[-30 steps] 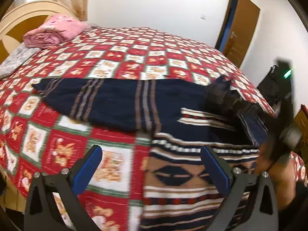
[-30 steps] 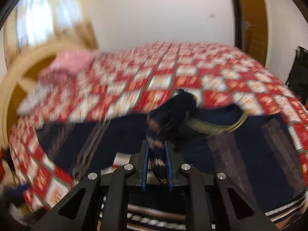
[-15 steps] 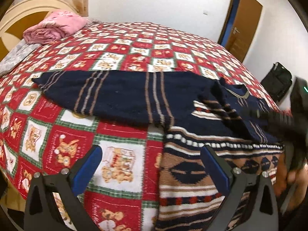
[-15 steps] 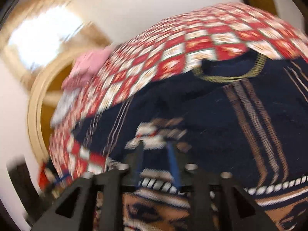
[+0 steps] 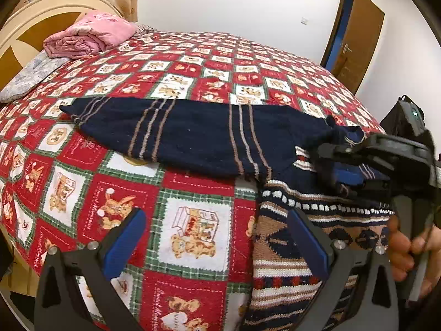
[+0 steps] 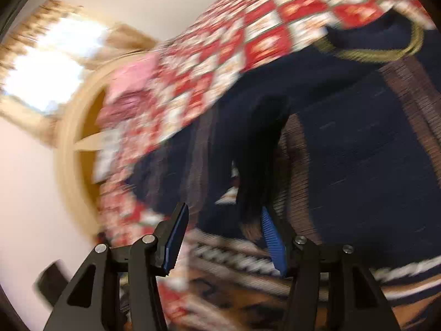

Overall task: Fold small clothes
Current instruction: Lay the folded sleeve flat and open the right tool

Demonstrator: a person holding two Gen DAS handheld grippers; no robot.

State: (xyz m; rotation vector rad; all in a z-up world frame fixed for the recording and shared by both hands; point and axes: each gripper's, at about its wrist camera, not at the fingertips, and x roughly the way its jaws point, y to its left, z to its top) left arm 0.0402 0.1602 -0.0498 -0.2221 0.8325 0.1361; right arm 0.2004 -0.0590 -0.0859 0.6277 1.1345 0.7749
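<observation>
A navy patterned sweater (image 5: 209,138) lies on the bed, its left sleeve stretched out to the left and its brown-and-white patterned hem (image 5: 289,253) at the near edge. My left gripper (image 5: 217,237) is open and empty, hovering over the quilt just left of the hem. My right gripper (image 5: 328,162) shows at the right in the left wrist view, over the sweater's body. In its own blurred view my right gripper (image 6: 223,234) is open, with a folded sleeve end (image 6: 259,165) lying against the right finger pad (image 6: 271,237).
The red teddy-bear quilt (image 5: 193,66) covers the bed. A folded pink blanket (image 5: 88,38) and a grey pillow (image 5: 30,74) lie by the wooden headboard (image 5: 33,19). A brown door (image 5: 358,35) and a black bag (image 5: 399,115) are at the right.
My right gripper brought the right sleeve across the sweater's body, tilted and opened its jaws. My left gripper stayed open and almost still.
</observation>
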